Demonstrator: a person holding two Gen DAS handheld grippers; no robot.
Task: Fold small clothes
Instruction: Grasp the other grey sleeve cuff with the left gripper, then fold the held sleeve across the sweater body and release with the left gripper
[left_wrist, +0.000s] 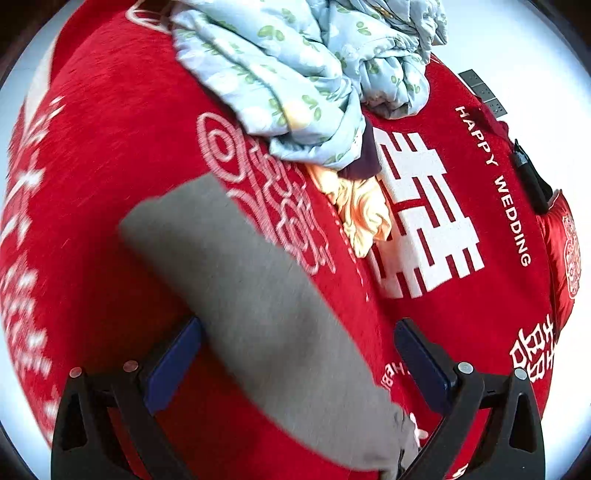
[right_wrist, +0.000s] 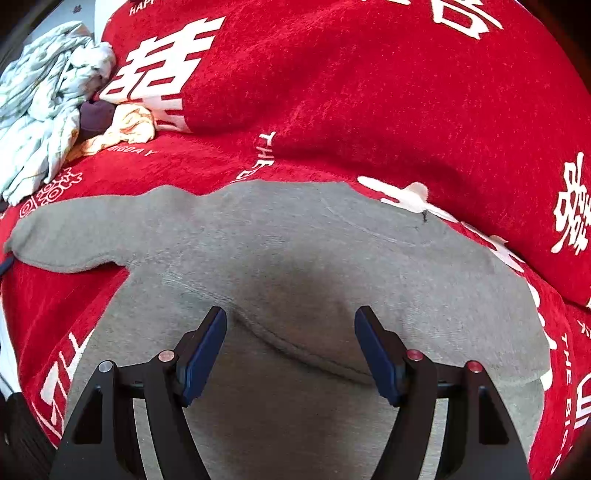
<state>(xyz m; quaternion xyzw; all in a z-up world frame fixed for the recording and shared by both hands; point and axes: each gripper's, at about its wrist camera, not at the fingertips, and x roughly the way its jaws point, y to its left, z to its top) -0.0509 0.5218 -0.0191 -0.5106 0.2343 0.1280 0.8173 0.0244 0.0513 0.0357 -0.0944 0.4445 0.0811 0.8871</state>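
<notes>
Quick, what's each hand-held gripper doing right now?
Left hand-held gripper: open, holding nothing.
Right hand-held gripper: open above the grey knit garment.

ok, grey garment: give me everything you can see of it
The grey garment is plain, soft knit with a fleecy look, no print visible. It lies spread nearly flat on the red blanket, one sleeve stretched out to the picture's left, with a curved seam or fold ridge across the body. Its near edge runs out of view. The right gripper hovers open over the body; the left gripper straddles the sleeve, open, pads clear of it. Only the blanket visibly touches it.
</notes>
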